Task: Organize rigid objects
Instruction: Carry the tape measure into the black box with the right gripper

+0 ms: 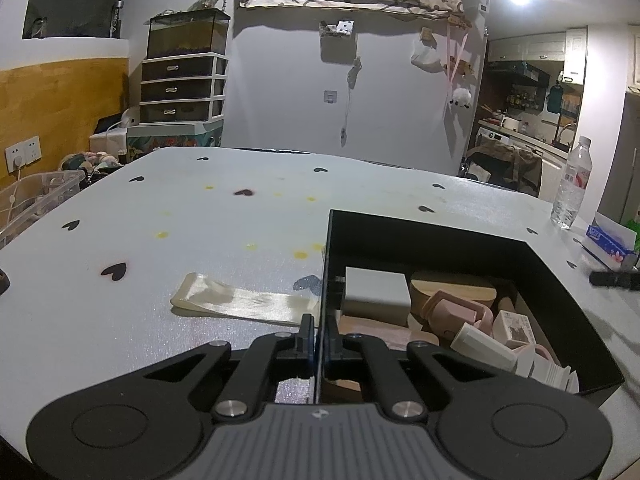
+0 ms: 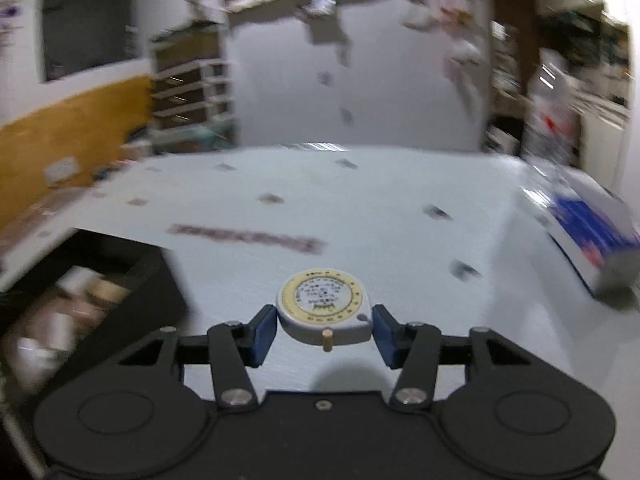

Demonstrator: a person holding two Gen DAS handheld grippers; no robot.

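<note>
A black box [image 1: 536, 264] on the pale table holds several rigid items: a grey-white block [image 1: 376, 290], wooden pieces [image 1: 452, 290], pink parts and white pieces. My left gripper [image 1: 318, 344] is shut on the box's left wall [image 1: 325, 280], one finger on each side of it. My right gripper [image 2: 325, 330] is shut on a round white tape measure [image 2: 322, 306] with a yellow-ringed dial, held above the table. The right wrist view is motion-blurred; the black box [image 2: 132, 280] lies at its lower left.
A glossy cream ribbon strip [image 1: 244, 300] lies on the table left of the box. A water bottle [image 1: 572, 184], a tissue pack [image 1: 612, 242] and a black object [image 1: 614, 280] are at the table's right. A blue-white box [image 2: 592, 232] shows at the right.
</note>
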